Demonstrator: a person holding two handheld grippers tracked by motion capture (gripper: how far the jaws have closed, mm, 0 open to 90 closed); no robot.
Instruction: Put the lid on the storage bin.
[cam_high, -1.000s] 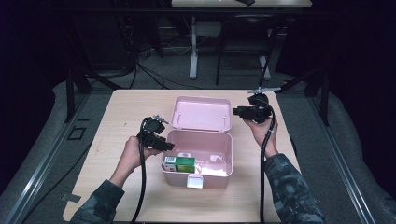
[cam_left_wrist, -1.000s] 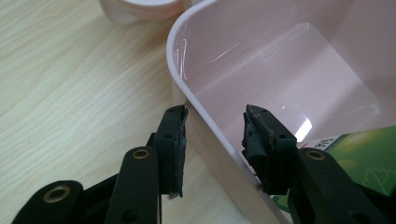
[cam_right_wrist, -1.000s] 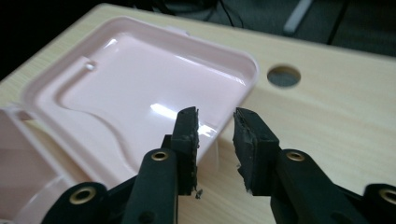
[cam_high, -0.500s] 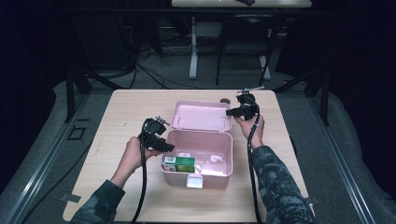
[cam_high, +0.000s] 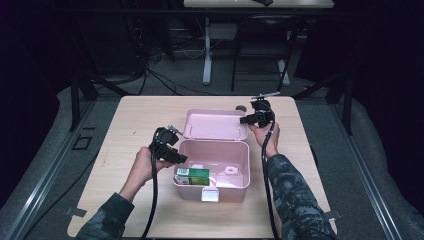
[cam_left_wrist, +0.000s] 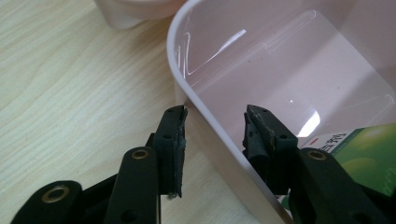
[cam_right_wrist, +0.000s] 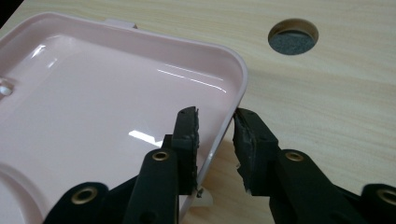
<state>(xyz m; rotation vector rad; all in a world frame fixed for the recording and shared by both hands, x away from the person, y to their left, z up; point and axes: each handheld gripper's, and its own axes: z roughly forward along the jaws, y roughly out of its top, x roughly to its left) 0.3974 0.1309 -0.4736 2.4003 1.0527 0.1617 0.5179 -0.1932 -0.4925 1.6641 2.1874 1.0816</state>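
1. Evidently the work in hand is shutting the pink storage box (cam_high: 212, 189), which stands near the middle of the desk (cam_high: 140, 120) with its white latch (cam_high: 210, 195) facing the person.
2. Its hinged lid (cam_high: 215, 125) lies thrown fully back, inside up and flat on the desk behind the box, so the closing itself is not yet done.
3. Inside the box, a green carton (cam_high: 192, 176) lies against the near left corner, with a white roll (cam_high: 231, 171) further right. The packing looks finished, as far as I can judge.
4. The right tongs (cam_right_wrist: 215, 133) straddle the lid's rim at its far right corner, one pad over the lid's inner face and the other outside the edge. The jaws have just been closing on that rim, but a gap remains on the inner side, so they are not clamped yet.
5. The left tongs (cam_left_wrist: 215, 135) straddle the box's left wall, one pad outside and one inside. They are released, with daylight between the inner pad and the wall.
6. What remains, I judge, is to pinch the rim, swing the lid over and press the latch home.
7. Beyond the lid is a round cable hole (cam_right_wrist: 293, 36) in the desk.
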